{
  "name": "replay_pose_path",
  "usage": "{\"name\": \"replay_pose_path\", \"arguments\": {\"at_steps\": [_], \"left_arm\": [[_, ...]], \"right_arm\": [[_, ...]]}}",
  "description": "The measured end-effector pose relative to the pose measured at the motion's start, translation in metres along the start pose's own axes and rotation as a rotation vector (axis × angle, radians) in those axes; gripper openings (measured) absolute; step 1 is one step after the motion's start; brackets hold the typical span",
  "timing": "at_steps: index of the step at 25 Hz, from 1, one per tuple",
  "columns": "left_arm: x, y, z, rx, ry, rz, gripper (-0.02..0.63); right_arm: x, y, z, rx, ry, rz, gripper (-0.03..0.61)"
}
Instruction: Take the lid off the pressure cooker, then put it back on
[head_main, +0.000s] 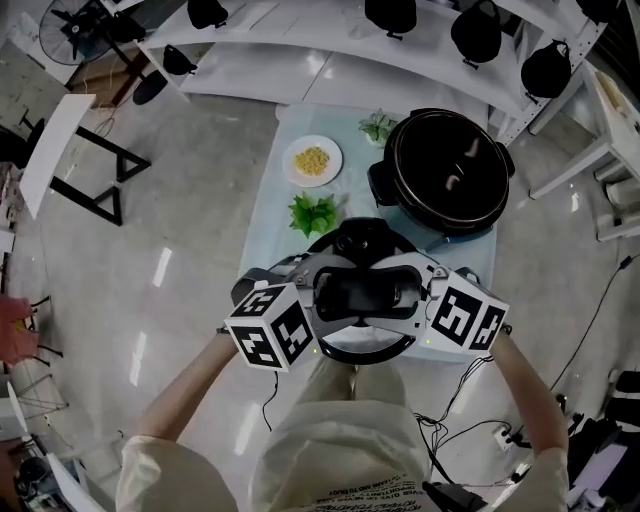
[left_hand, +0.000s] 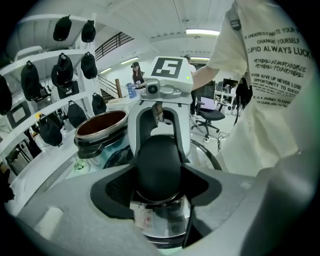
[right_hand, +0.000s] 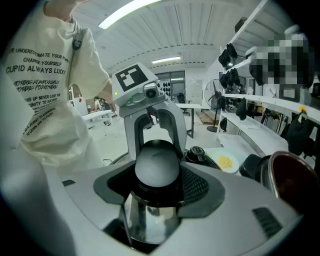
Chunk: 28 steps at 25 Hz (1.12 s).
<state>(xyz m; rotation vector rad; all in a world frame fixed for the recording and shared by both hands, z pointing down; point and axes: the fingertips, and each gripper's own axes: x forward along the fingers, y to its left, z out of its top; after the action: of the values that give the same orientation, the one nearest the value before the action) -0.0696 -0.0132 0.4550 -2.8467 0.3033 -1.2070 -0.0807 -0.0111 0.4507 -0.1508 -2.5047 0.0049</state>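
Observation:
The pressure cooker (head_main: 450, 170) stands uncovered at the table's back right, its dark pot showing. Its round lid (head_main: 365, 350) hangs over the table's near edge, apart from the cooker. My left gripper (head_main: 322, 292) is shut on the left end of the lid's black handle (head_main: 365, 288), and my right gripper (head_main: 415, 290) is shut on the right end. In the left gripper view the left gripper (left_hand: 159, 170) clasps the rounded handle end (left_hand: 159, 162), with the cooker (left_hand: 102, 125) behind on the left. The right gripper (right_hand: 157, 172) clasps the other end (right_hand: 157, 167).
On the pale blue table (head_main: 268, 215) lie a white plate of yellow kernels (head_main: 313, 160) and green leaves (head_main: 313, 213), with another leafy bunch (head_main: 378, 127) beside the cooker. White shelving with black caps (head_main: 475, 30) runs behind. Cables (head_main: 470, 425) trail on the floor at the right.

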Motion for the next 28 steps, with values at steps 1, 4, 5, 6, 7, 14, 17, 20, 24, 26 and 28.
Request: {"name": "replay_pose_path", "arguments": {"at_steps": [1, 4, 5, 6, 7, 14, 17, 20, 24, 26, 28], "left_arm": [[0.003, -0.001, -0.004, -0.002, 0.003, -0.004, 0.287], [0.014, -0.005, -0.016, -0.004, 0.017, -0.014, 0.287], [0.018, -0.006, -0.020, -0.004, 0.022, -0.017, 0.287], [0.022, -0.006, -0.024, -0.004, 0.027, -0.020, 0.287], [0.025, -0.006, -0.028, -0.005, 0.031, -0.022, 0.287], [0.053, -0.008, -0.051, -0.010, 0.055, -0.023, 0.287], [0.064, -0.008, -0.062, -0.008, 0.070, -0.020, 0.287], [0.074, -0.009, -0.071, -0.006, 0.082, -0.019, 0.287], [0.081, -0.010, -0.078, -0.002, 0.095, -0.010, 0.287], [0.084, -0.011, -0.081, -0.001, 0.098, -0.005, 0.287], [0.086, -0.011, -0.084, -0.001, 0.101, -0.003, 0.287]], "right_arm": [[0.003, 0.001, -0.004, 0.004, 0.004, 0.001, 0.273], [0.014, 0.002, -0.017, 0.013, 0.018, 0.006, 0.273], [0.017, 0.002, -0.022, 0.016, 0.023, 0.007, 0.273], [0.021, 0.002, -0.026, 0.017, 0.028, 0.007, 0.273], [0.024, 0.001, -0.031, 0.018, 0.033, 0.006, 0.273], [0.043, -0.003, -0.061, 0.016, 0.060, 0.001, 0.273], [0.051, -0.006, -0.073, 0.012, 0.073, -0.003, 0.273], [0.058, -0.007, -0.082, -0.004, 0.095, -0.010, 0.273], [0.064, -0.007, -0.091, -0.011, 0.109, -0.018, 0.273], [0.067, -0.008, -0.095, -0.017, 0.116, -0.021, 0.273], [0.069, -0.008, -0.098, -0.018, 0.122, -0.023, 0.273]]}}
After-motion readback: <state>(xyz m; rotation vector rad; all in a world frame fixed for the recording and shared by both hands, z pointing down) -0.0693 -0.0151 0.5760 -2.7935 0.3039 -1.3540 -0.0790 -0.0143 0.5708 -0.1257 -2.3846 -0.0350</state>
